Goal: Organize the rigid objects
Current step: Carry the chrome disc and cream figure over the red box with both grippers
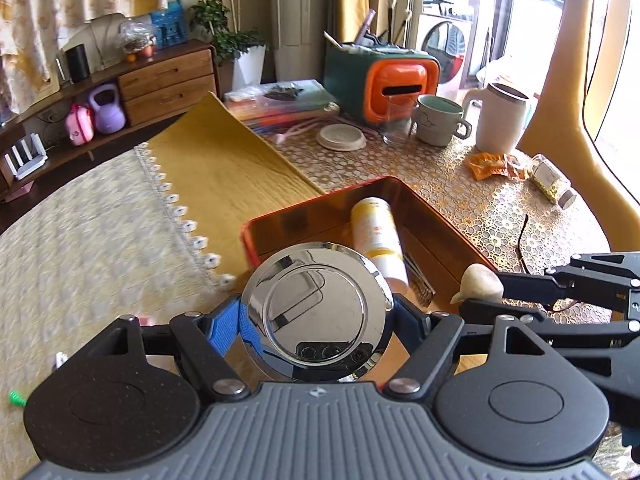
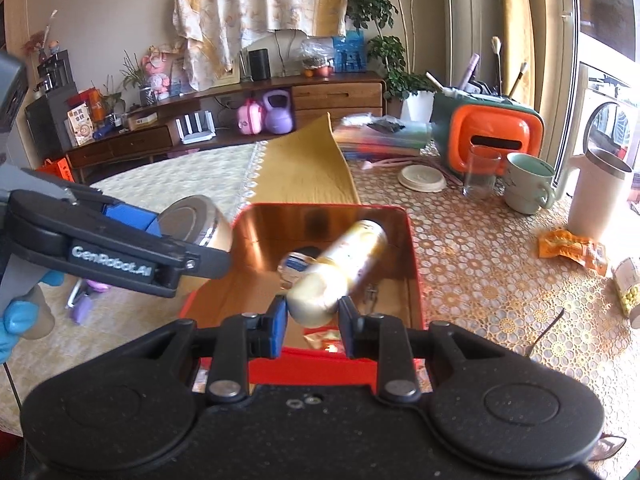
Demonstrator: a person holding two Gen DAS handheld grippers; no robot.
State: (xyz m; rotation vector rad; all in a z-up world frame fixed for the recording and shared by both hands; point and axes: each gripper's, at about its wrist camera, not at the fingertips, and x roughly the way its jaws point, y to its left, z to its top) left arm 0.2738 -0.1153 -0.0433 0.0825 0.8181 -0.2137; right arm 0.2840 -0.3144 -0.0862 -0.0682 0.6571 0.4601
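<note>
Left gripper (image 1: 318, 316) clamped on round chrome tin (image 1: 316, 312), pads wide apart on its sides, mirror-like lid facing camera (own lenses reflected in it). Held just at near-left corner of red box (image 1: 304, 208). In right view same tin (image 2: 196, 220) sits left of box (image 2: 414, 264), above carpet edge.

Right gripper (image 2: 313, 312) closed on small cream-coloured object (image 2: 310, 300), rounded, exact kind unclear; same object (image 1: 480, 282) at right edge of left view, over box's right wall.

Inside box: yellow-white bottle (image 1: 378, 236) lying on its side, some dark metal bits (image 1: 420, 280) beside it.

Beyond, on patterned table (image 1: 440, 184): orange snack packet (image 1: 494, 166), small jar (image 1: 554, 178) on its side, white disc (image 1: 341, 137), glass (image 1: 398, 118), green mug (image 1: 438, 120), white jug (image 1: 502, 118). Orange-green organiser (image 1: 380, 80) behind them.
</note>
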